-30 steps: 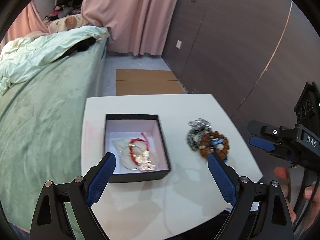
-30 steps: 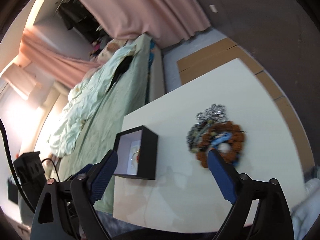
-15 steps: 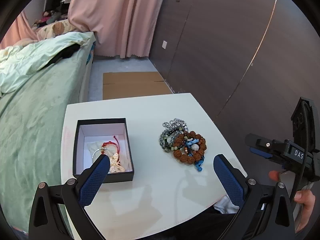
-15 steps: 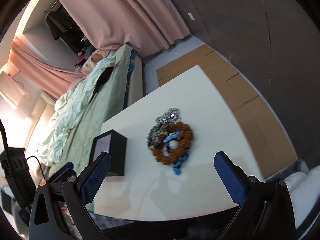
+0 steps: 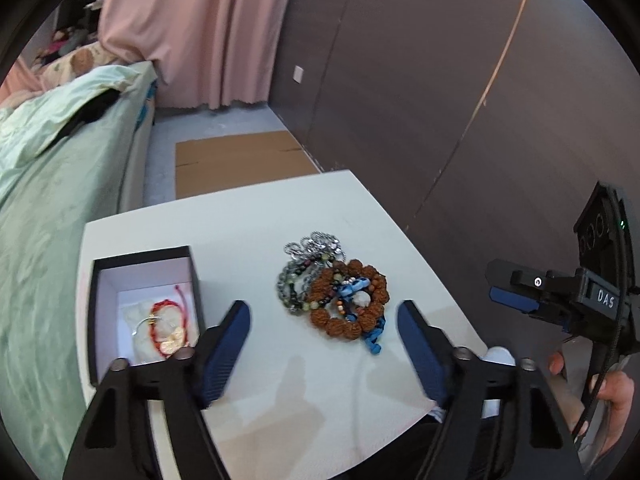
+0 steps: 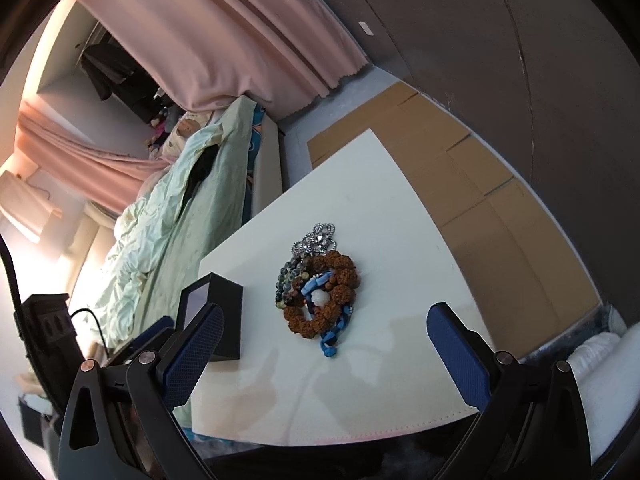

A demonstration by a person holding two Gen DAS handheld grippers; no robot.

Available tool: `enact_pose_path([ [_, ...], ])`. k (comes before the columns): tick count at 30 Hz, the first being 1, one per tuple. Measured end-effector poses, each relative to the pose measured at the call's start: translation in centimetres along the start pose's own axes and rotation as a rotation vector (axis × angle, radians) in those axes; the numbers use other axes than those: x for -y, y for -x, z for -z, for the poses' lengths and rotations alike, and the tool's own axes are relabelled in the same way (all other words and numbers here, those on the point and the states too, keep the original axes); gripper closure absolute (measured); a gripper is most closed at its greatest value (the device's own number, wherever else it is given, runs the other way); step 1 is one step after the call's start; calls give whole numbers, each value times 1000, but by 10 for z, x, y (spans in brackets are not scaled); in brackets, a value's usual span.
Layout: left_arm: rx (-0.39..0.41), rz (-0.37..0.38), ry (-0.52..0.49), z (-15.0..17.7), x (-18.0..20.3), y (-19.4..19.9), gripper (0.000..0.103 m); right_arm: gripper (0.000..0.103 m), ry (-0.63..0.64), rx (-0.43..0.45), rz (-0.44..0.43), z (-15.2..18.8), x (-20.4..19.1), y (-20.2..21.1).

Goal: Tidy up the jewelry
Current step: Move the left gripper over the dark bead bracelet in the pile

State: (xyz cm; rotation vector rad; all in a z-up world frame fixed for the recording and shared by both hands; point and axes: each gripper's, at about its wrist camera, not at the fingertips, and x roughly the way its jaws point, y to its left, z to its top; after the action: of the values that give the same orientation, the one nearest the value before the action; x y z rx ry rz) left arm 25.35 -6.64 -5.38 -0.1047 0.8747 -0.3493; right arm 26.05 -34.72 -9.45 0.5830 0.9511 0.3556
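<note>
A pile of bracelets (image 5: 334, 290) lies on the white table (image 5: 320, 376): a brown bead bracelet, a blue cord one, dark green beads and a silver chain. It also shows in the right wrist view (image 6: 320, 290). An open black box (image 5: 144, 304) on the left holds a red cord bracelet (image 5: 168, 324); in the right wrist view the box (image 6: 220, 320) is seen from the side. My left gripper (image 5: 324, 320) is open and empty, just in front of the pile. My right gripper (image 6: 324, 332) is open and empty, above the table's near edge.
A bed with a green cover (image 5: 44, 208) runs along the table's left side. Flat cardboard (image 5: 236, 164) lies on the floor beyond the table. A dark wall (image 5: 440, 100) is close on the right. Pink curtains (image 5: 192, 28) hang at the back.
My left gripper has swung right, from over the box to in front of the bracelet pile, and its jaws have narrowed. My right gripper has moved right and closer to the pile.
</note>
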Motion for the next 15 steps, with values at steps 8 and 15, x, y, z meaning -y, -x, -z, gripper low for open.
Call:
enact_pose_path([
  [8, -88, -18, -115, -1, 14, -39, 57, 17, -66, -43, -12, -6, 12, -13],
  [15, -154, -32, -182, -3, 21, -71, 65, 17, -85, -51, -17, -12, 15, -16],
])
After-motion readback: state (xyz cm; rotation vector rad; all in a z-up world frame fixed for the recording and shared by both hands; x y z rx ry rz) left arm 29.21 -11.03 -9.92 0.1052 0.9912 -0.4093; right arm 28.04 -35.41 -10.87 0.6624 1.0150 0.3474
